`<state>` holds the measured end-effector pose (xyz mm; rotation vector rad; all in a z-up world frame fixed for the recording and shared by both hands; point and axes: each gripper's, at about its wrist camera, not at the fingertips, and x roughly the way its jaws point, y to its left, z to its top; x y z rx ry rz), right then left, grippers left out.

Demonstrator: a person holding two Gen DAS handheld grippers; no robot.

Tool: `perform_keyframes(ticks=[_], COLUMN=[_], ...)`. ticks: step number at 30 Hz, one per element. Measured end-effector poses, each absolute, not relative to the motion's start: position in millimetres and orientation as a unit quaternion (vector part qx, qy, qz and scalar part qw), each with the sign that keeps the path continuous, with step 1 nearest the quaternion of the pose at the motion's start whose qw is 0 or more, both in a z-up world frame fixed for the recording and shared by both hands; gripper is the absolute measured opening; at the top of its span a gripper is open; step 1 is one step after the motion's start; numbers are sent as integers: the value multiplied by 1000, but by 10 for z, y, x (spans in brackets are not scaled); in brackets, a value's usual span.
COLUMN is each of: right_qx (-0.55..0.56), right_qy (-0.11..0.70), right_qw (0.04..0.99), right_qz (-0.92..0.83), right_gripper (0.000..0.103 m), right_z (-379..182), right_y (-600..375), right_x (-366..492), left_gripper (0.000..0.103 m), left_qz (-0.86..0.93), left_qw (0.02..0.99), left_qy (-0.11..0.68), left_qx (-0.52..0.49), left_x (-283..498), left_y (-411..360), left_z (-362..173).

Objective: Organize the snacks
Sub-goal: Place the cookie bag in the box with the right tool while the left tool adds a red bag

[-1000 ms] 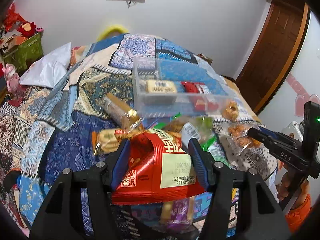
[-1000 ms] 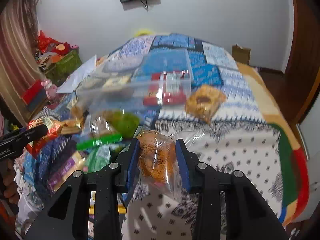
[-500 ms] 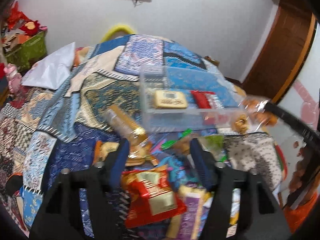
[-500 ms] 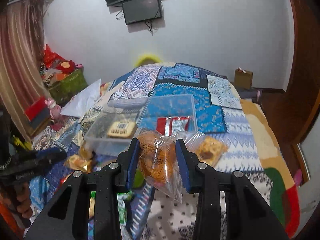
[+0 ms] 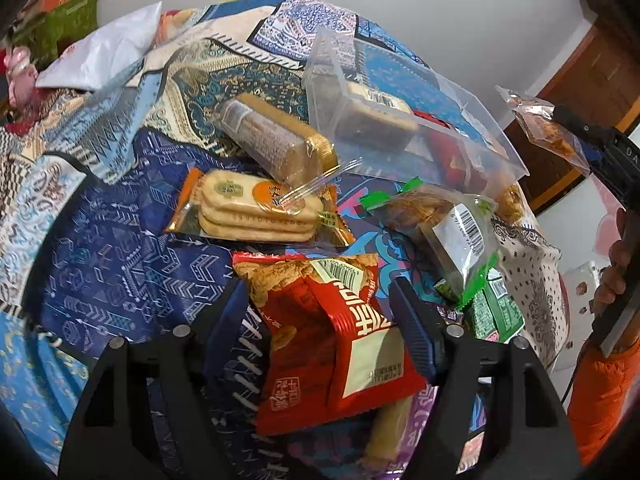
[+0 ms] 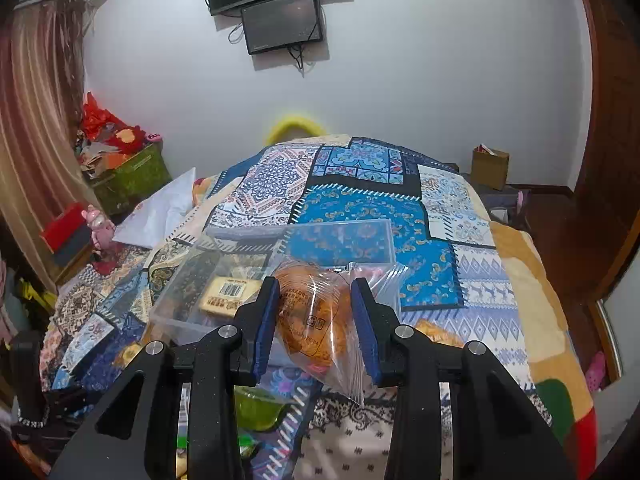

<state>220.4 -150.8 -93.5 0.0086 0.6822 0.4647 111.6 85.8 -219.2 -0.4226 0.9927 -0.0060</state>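
My left gripper (image 5: 320,312) is open, its fingers on either side of a red snack bag (image 5: 336,340) that lies on the bed; I cannot tell if they touch it. A clear plastic box (image 5: 400,120) with a biscuit pack inside stands beyond. My right gripper (image 6: 314,316) is shut on a clear bag of orange pastries (image 6: 312,316) and holds it in the air in front of the clear box (image 6: 280,276). That bag also shows at the right of the left wrist view (image 5: 540,128).
Loose snacks lie on the patterned bedspread (image 5: 100,240): a cracker pack (image 5: 256,208), a brown wafer pack (image 5: 276,140), a green-edged clear bag (image 5: 444,224). A white pillow (image 6: 160,212) lies at the far left. A wooden door (image 6: 608,160) is on the right.
The left gripper opened and dropped the red bag, then came down around it on the bed. The right gripper lifted the pastry bag up and toward the clear box.
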Motion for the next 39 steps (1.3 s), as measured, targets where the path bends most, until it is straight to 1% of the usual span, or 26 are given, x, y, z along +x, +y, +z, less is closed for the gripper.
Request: perform_keyframes(ticks=[3,6,10,13,17,23,27,39], right_qx=[3,3,1,0,0,3,-7,-47], right_qy=[334,338,344,347,349,363,374,403], right_qw=[915,914,912,911,911,903,897,877], right_qz=[225,226,225,225,222,228,234,259], right_gripper=[34,34,34,34,34,34,34,34], right_z=[-953,-976,-1016,-1034,-1048,-1151,-1237,-1538], right_y=[-1489,-1477,-1477,-1484,-1494,-1423,-1328,-1048], right_x=[2266,2313,2354,2398,2456,2575,2628,2780], left_gripper=[73,74,67,66,66,66,66,66], left_qz=[-19,-6,4,11,15,8,3,0], left_qw=[846,856,857,867,889,910,919,914], left_qy=[501,497,492,476,438,394,376,396], left_qx=[-184,-145,-151,-144,-136,-130,-120,-88], left_x=[1176,1187,1184,1144,1156,1462,1800,2710], left_y=[720,587,604,676,740,792,752,556], left_z=[-2294,-2328,-2286,-2138,-1811,-1429,-1316,-1508])
